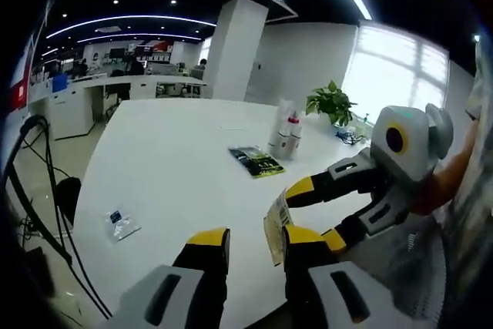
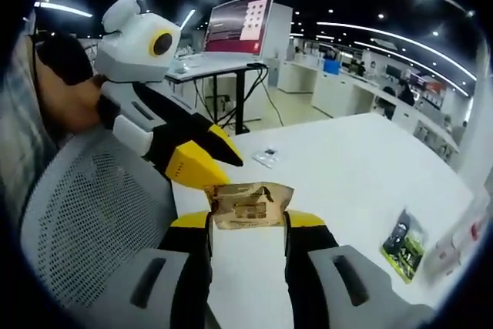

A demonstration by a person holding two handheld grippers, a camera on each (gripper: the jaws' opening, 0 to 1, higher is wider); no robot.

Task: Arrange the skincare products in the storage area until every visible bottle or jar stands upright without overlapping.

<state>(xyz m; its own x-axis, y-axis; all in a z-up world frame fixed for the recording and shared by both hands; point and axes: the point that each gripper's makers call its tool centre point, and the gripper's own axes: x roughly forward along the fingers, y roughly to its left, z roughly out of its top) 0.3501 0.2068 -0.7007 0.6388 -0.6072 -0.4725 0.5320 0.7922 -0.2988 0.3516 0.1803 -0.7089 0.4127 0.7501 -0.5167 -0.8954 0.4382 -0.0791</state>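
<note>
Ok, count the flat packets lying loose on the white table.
2: a small clear sachet near the table's edge, and a dark green packet beside the white bottles. Others may be hidden.

Print on the brown sachet (image 2: 250, 206) is too blurred to read. Beyond it on the counter (image 2: 347, 175), the white bottles (image 2: 454, 248) are cut off by the picture's edge, and the small clear packet (image 2: 267, 157) is too tiny to identify.
</note>
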